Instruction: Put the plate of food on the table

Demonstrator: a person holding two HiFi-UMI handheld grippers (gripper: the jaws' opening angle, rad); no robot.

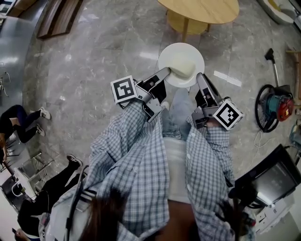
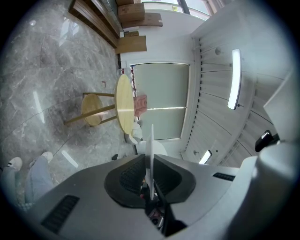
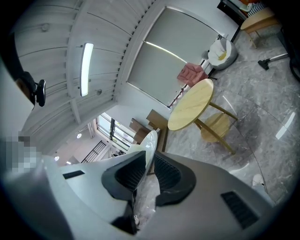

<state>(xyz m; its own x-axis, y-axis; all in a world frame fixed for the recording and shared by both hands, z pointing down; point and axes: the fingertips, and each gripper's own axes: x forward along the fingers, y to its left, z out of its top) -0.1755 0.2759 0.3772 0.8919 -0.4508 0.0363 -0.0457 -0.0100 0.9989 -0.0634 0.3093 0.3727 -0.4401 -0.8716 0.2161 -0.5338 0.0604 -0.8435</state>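
Head view: my left claw (image 1: 165,73) and right claw (image 1: 200,79) hold the plate (image 1: 181,64) at its 8 and 4 o'clock rim, over the floor (image 1: 94,61). The table (image 1: 202,9) stands at 12.
Left gripper view: the claw is clenched on the plate's rim.
Right gripper view: this claw also grasps the rim.

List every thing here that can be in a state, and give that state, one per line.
Plate: held above the floor, gripped at two opposite edges.
Food: lying on the plate.
Left gripper: shut on the plate's rim.
Right gripper: shut on the plate's rim.
Round wooden table: standing ahead, plate not on it.
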